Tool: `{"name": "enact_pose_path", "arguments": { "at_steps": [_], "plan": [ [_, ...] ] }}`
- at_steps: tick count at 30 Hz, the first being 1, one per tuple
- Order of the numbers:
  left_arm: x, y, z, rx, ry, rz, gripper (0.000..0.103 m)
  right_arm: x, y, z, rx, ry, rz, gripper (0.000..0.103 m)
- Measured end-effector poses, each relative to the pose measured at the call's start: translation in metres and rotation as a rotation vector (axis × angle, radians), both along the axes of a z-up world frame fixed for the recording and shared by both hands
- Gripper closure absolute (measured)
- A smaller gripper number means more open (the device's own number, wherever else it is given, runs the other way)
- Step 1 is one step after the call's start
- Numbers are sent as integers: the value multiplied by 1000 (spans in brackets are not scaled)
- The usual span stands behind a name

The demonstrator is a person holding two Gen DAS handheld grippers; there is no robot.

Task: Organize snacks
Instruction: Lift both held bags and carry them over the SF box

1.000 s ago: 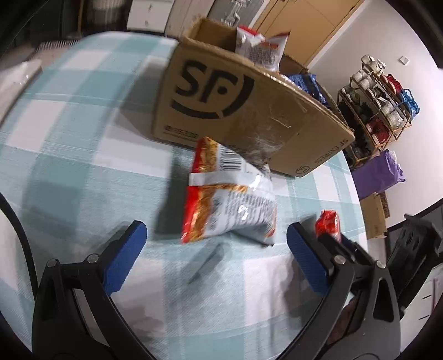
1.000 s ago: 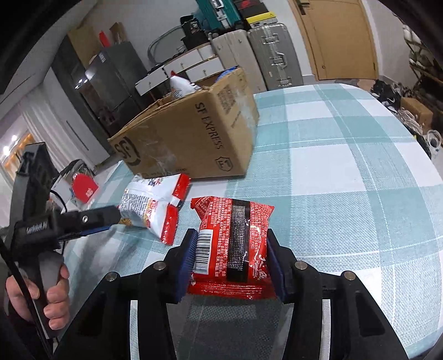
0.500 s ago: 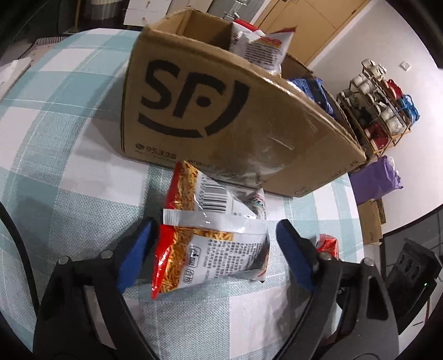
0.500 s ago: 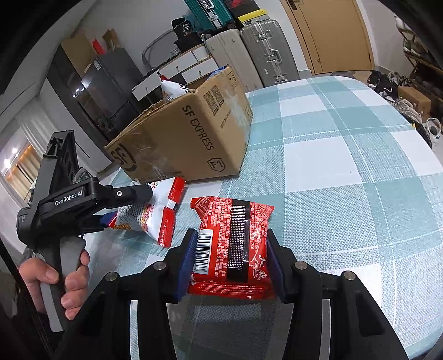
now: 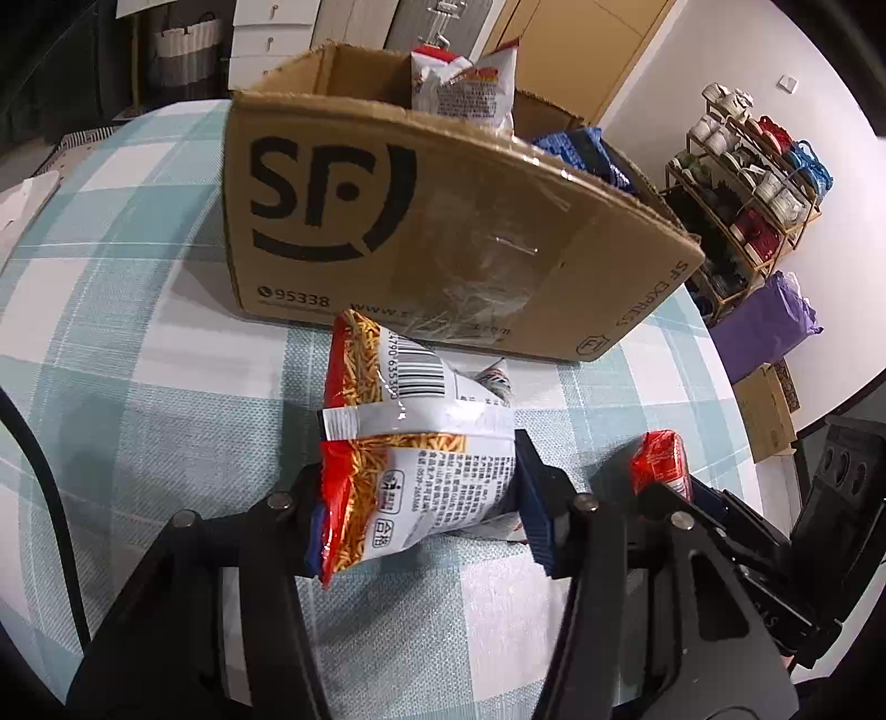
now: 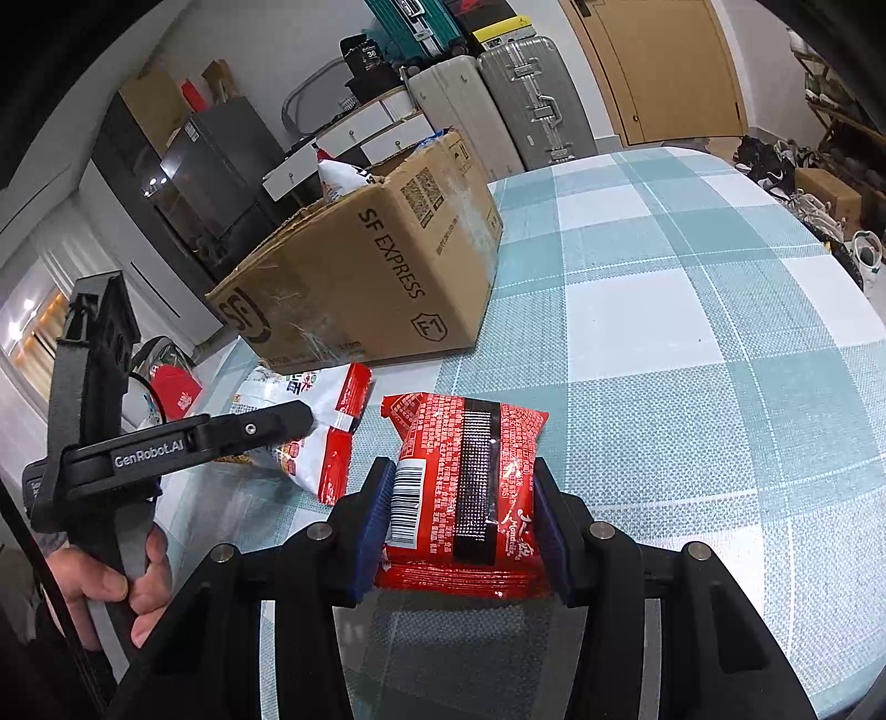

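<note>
Between my left gripper (image 5: pixel 421 504) pads sits the noodle-snack bag (image 5: pixel 410 443), clamped. Cardboard box (image 5: pixel 443 232) at 12 o'clock. My right gripper (image 6: pixel 462 531) pinches the red packet (image 6: pixel 465 487).

Room behind a teal-and-white checked surface (image 6: pixel 692 310)
White walls (image 5: pixel 692 61); wooden door (image 6: pixel 664 66); upright suitcases (image 6: pixel 526 99); white drawer unit (image 5: pixel 271 33); wooden shoe rack (image 5: pixel 753 183); dark cabinet (image 6: pixel 205 183).

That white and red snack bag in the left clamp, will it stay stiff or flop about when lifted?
Probably floppy: the white and red snack bag looks like thin, creased film, with its far end sticking out unsupported past the left gripper. Likely light, being puffy. Its glossy surface may slip, though the blue pads press both sides.
</note>
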State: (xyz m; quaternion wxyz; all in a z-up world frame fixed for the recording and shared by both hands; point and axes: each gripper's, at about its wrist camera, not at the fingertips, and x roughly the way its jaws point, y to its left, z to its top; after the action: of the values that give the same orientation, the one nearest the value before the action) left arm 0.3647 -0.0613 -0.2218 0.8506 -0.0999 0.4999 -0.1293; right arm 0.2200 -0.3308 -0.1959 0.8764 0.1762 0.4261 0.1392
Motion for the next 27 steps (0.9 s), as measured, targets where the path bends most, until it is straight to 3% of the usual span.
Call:
{"name": "enact_pose_path", "arguments": {
  "at_steps": [8,16,19,27],
  "plan": [
    [-16,3,19,11,-34,-6,54,-5,12,8,-74,-39,14,55],
    [-31,14,44,-7,-63,-3,54,-9,13,16,-60,-64,7,55],
    [-49,32,40,-15,-83,-3,54,-13,20,32,-66,-100,26,55],
    [-70,55,87,-41,-149,-8,54,-25,33,88,-52,-202,69,55]
  ]
}}
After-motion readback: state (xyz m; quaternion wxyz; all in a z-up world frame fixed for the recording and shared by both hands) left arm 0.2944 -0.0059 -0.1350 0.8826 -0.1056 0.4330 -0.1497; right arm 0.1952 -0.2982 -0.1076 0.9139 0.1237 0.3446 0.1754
